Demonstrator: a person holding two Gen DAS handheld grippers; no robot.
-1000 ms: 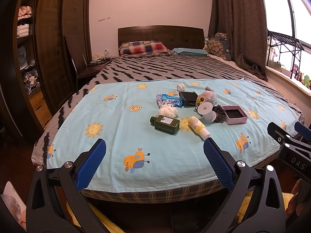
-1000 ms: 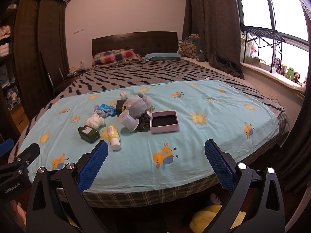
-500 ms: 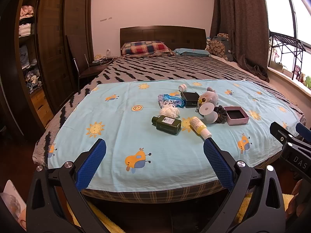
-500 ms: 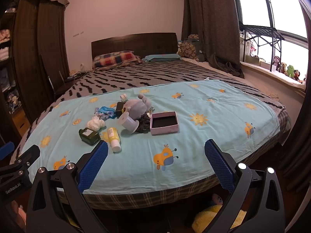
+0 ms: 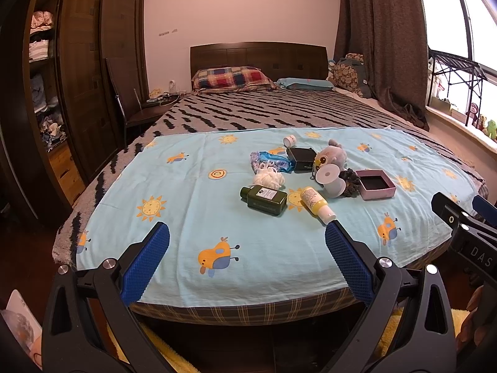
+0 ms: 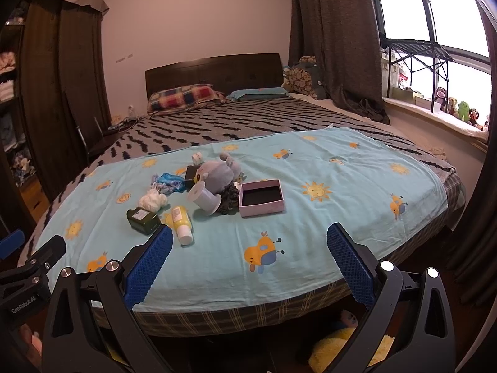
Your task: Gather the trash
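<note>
a: status of my left gripper (image 5: 247, 248) and right gripper (image 6: 250, 248)?
b: both spread wide, holding nothing, short of the bed (image 5: 248, 310).
a: trash location?
b: ahead, clustered on the blue sheet (image 5: 186, 205): crumpled blue wrapper (image 5: 271, 159), white wad (image 5: 269, 177).
a: hazard?
b: the green bottle (image 5: 264, 198) touches the wad; a careless pinch drags it along.
</note>
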